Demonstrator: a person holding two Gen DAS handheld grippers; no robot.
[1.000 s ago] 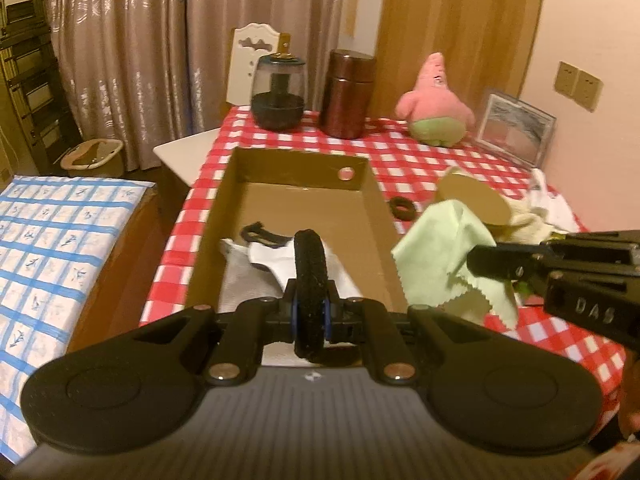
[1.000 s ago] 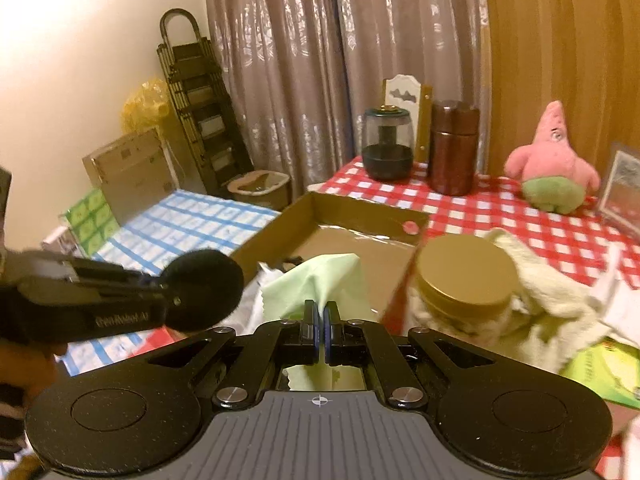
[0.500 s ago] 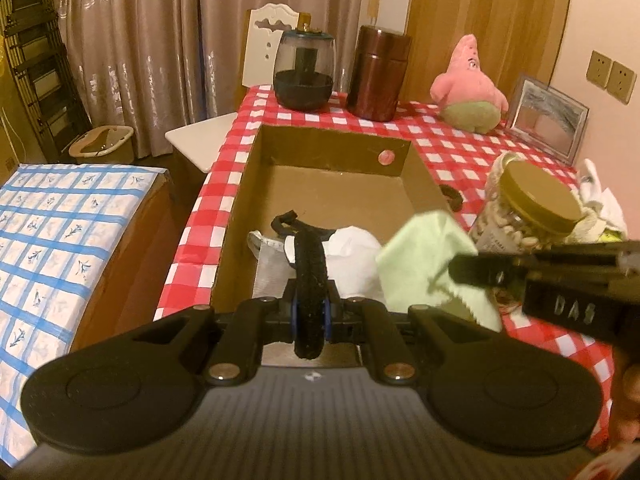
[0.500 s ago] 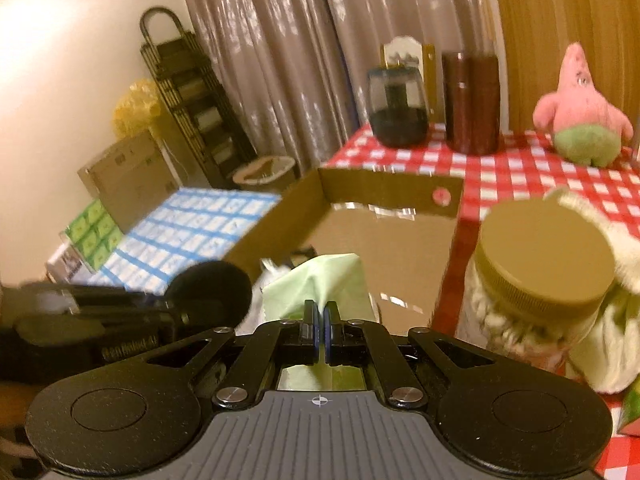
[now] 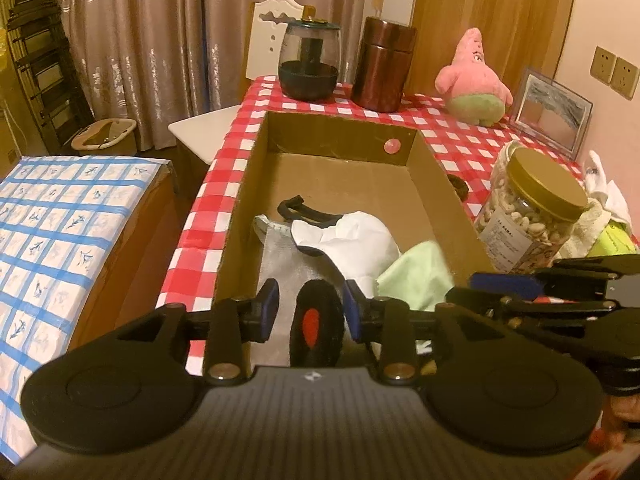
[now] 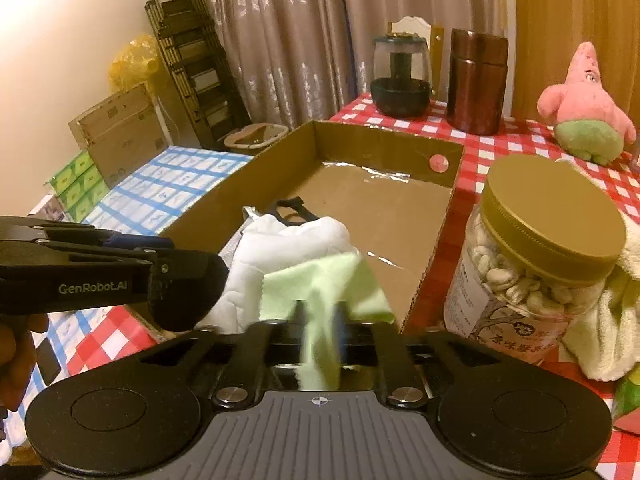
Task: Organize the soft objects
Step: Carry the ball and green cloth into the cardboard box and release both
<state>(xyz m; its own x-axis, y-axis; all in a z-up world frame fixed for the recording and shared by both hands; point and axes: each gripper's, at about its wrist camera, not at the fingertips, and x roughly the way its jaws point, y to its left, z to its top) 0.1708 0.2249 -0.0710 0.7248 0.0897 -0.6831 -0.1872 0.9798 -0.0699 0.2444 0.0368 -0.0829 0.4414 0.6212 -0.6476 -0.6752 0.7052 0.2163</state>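
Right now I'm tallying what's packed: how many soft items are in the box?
4 visible: a green cloth nearest, a white one behind it, a grey one beneath, a black strap behind. More may be hidden.

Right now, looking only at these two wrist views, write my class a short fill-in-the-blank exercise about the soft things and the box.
1. The light green cloth hangs over the open ____ box.
2. The jar of nuts beside the box has a ____ lid.
3. The pink plush star sits on the ____-and-white checked tablecloth.
4. The left claw has its fingers ____ around a black foam piece.

Missing words: cardboard; gold; red; open
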